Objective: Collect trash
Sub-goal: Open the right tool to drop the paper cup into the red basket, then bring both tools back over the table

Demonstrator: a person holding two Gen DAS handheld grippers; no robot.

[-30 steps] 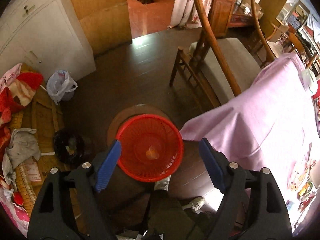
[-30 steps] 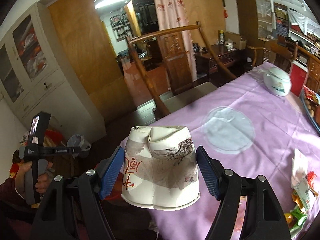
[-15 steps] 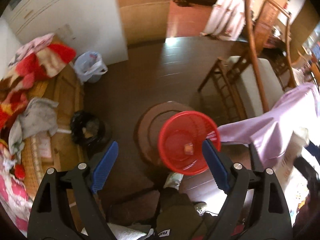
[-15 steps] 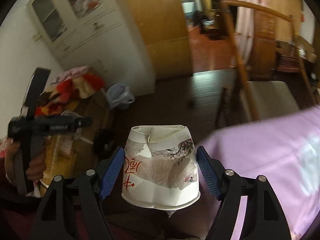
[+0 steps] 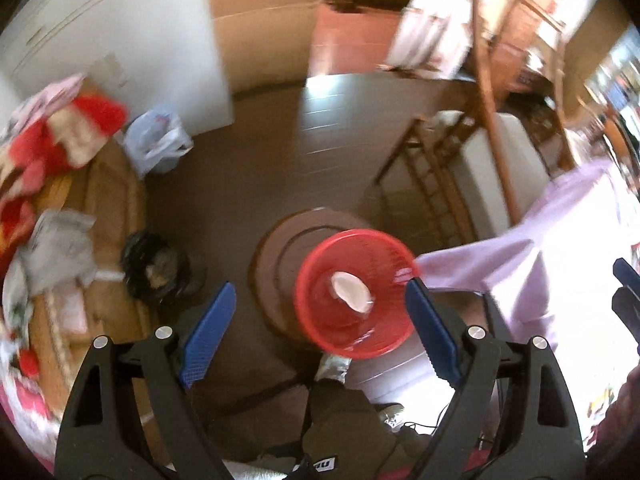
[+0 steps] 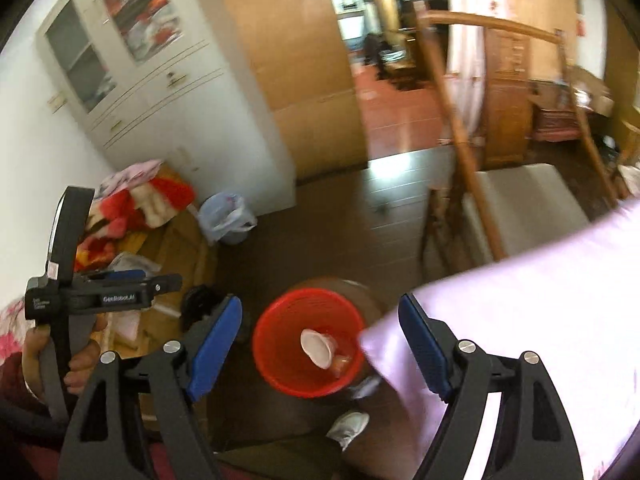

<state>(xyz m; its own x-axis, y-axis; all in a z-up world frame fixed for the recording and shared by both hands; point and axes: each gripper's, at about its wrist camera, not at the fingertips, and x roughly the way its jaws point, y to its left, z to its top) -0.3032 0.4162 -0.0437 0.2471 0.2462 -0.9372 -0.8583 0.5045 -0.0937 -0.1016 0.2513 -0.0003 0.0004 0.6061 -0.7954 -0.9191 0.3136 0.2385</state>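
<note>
A red plastic waste basket (image 5: 356, 292) stands on a round wooden stool beside the table; it also shows in the right wrist view (image 6: 308, 340). A crumpled white paper cup (image 6: 317, 348) lies inside it, seen too in the left wrist view (image 5: 352, 290), with a small orange scrap (image 6: 340, 362) beside it. My right gripper (image 6: 320, 346) is open and empty, high above the basket. My left gripper (image 5: 318, 330) is open and empty, also above the basket. The left gripper's body (image 6: 80, 300) shows at the left of the right wrist view.
A table with a lilac cloth (image 6: 520, 312) is at the right. A wooden chair with a grey cushion (image 6: 516, 208) stands behind it. A blue bag-lined bin (image 5: 154, 144), a black bin (image 5: 154, 264) and a bed with piled clothes (image 5: 48, 184) are at the left.
My right gripper has opened and let go of the paper cup, which now lies in the red basket. Both views have swung a little.
</note>
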